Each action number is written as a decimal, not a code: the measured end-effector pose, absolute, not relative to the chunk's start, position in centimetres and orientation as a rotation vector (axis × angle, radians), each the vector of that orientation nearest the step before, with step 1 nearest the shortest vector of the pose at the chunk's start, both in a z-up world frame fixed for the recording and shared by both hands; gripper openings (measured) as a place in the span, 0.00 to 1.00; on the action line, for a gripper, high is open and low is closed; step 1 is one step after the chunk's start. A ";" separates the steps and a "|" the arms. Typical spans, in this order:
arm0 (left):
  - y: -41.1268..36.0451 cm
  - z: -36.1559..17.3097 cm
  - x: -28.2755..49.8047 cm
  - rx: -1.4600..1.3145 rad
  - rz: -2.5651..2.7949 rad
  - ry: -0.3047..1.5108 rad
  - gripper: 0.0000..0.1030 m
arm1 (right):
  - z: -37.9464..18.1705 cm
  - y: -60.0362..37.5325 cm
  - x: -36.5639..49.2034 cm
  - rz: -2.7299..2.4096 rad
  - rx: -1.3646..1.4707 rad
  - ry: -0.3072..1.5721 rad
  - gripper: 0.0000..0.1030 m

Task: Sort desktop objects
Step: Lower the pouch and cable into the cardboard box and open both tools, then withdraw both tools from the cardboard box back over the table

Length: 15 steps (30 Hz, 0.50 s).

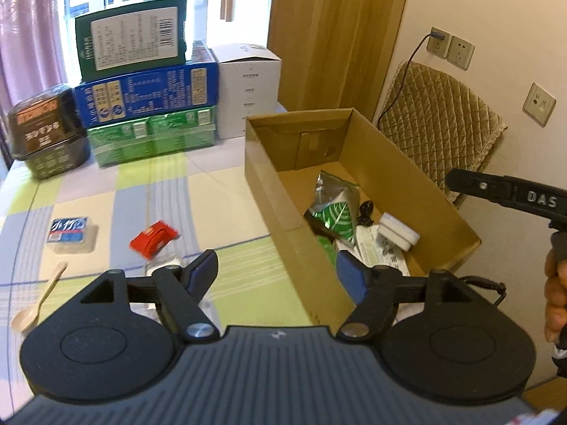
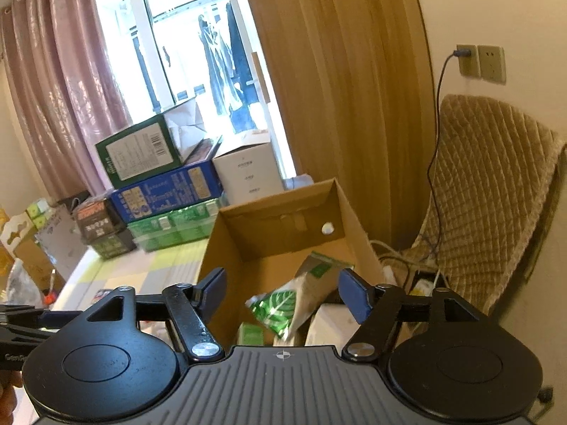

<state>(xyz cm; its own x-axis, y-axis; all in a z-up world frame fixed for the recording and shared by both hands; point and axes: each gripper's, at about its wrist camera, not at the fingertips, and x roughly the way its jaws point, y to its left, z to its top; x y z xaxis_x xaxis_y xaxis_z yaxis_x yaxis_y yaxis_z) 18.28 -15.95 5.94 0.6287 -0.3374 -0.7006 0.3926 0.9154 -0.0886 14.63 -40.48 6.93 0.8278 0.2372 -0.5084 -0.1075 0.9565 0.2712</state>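
My left gripper point(image 1: 278, 274) is open and holds nothing; it hovers over the near left wall of a cardboard box point(image 1: 269, 184). Inside the box lie a green leaf-print packet point(image 1: 336, 212), a small white box point(image 1: 398, 235), a black cable point(image 1: 366, 210) and papers. On the checked tablecloth to its left lie a red packet point(image 1: 154, 239), a blue tissue pack point(image 1: 69, 233) and a pale spoon point(image 1: 39, 301). My right gripper point(image 2: 283, 292) is open above the same box point(image 2: 226, 248), over the green packet point(image 2: 280, 306).
Stacked cartons stand at the table's back: a green box point(image 1: 131, 42), a blue box point(image 1: 149, 92), a green shrink-wrapped pack point(image 1: 152, 138), a white box point(image 1: 248, 92) and a dark tub point(image 1: 46, 134). A quilted chair point(image 1: 439, 127) and wall sockets point(image 1: 450, 47) are on the right.
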 end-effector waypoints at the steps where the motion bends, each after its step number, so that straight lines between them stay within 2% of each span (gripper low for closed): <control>1: -15.7 6.0 17.7 0.079 -0.411 0.789 0.71 | 7.0 -40.3 14.0 0.190 0.240 0.570 0.70; 6: -14.5 6.1 15.3 0.075 -0.378 0.798 0.79 | 7.2 -38.9 11.5 0.224 0.225 0.592 0.87; 9: -13.6 6.3 13.8 0.079 -0.358 0.797 0.86 | 7.2 -37.6 10.3 0.252 0.207 0.605 0.93; 15: -10.5 6.1 11.1 0.082 -0.296 0.812 0.94 | 7.2 -35.3 8.0 0.310 0.183 0.616 0.98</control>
<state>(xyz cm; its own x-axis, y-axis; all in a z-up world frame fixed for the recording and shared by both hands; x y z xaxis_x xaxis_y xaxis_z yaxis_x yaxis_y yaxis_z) 11.14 -10.53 6.08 0.6494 -0.2286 -0.7253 0.2913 0.9558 -0.0405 7.98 -35.26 7.20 0.7719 0.3385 -0.5382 -0.2302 0.9378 0.2597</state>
